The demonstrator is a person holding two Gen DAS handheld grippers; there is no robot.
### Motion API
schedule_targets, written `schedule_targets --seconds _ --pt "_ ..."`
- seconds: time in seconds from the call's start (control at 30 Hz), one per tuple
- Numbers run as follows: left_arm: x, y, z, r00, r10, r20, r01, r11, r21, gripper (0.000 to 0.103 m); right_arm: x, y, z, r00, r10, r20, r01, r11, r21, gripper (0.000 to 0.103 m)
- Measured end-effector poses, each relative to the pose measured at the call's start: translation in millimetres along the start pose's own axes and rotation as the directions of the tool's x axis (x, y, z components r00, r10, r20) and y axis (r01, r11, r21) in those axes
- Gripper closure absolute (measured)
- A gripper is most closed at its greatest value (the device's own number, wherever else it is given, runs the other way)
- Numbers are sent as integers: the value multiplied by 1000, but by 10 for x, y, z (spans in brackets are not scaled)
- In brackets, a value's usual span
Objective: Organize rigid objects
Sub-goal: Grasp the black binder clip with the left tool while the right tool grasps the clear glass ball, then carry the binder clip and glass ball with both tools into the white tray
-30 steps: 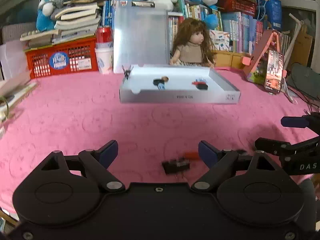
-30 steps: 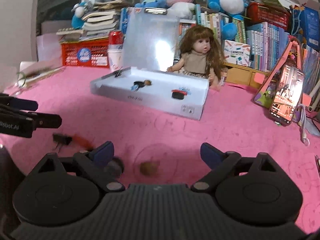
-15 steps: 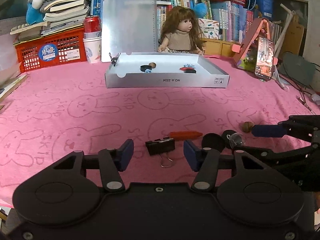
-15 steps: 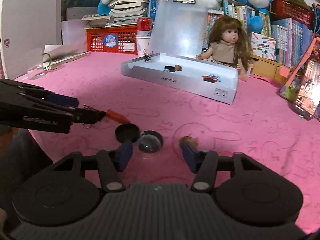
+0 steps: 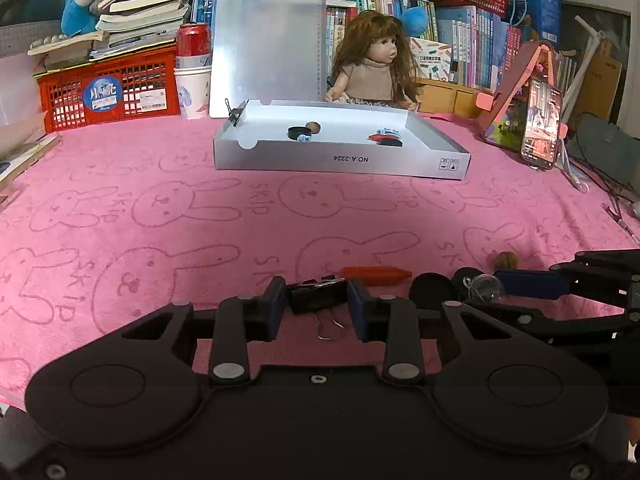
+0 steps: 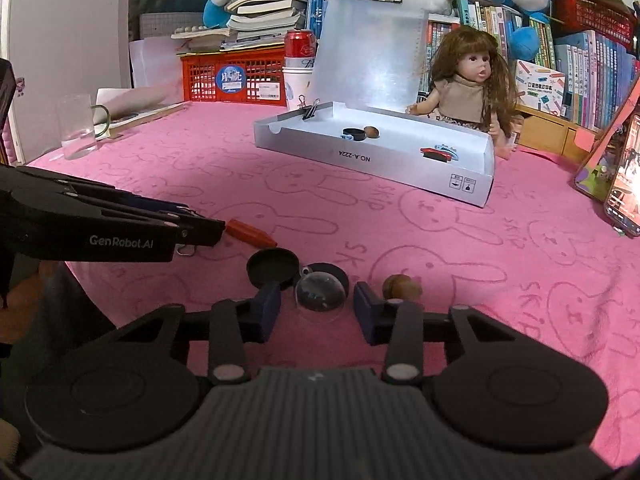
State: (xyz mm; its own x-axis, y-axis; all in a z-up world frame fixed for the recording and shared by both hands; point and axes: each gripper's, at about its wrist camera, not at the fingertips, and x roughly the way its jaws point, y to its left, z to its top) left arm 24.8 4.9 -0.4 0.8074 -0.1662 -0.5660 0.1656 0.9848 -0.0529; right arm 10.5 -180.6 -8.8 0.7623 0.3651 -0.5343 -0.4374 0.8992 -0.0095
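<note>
A black binder clip (image 5: 316,300) lies on the pink cloth between the blue pads of my left gripper (image 5: 316,308). Its jaws are closing and both pads touch the clip's sides. A small clear dome (image 6: 320,294) sits between the pads of my right gripper (image 6: 316,306). Those jaws are closing too, with a gap still showing beside the dome. Around the dome lie a black round lid (image 6: 272,266), a brown nut (image 6: 400,287) and a red stick (image 6: 250,234). The white tray (image 6: 372,160) farther back holds a few small items.
A doll (image 5: 376,68) sits behind the tray, next to an upright clipboard (image 5: 264,40). A phone on a pink stand (image 5: 540,124) is at the right. A red basket (image 5: 108,88), a can on cups (image 5: 194,40) and a glass (image 6: 76,126) stand at the left.
Both grippers' jaws have narrowed from wide open. The left pads have come in onto the binder clip, and the right pads have drawn in around the clear dome.
</note>
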Motion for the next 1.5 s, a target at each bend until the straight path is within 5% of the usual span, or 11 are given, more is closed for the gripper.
schedule_targets --seconds 0.1,1.5 --pt "-9 -8 -5 1000 2 0 -2 1000 1 71 -12 -10 -7 1000 -11 6 11 1000 12 69" --pt "18 -24 524 999 -31 42 31 999 -4 71 -17 -291 552 994 -86 65 79 992 98 70"
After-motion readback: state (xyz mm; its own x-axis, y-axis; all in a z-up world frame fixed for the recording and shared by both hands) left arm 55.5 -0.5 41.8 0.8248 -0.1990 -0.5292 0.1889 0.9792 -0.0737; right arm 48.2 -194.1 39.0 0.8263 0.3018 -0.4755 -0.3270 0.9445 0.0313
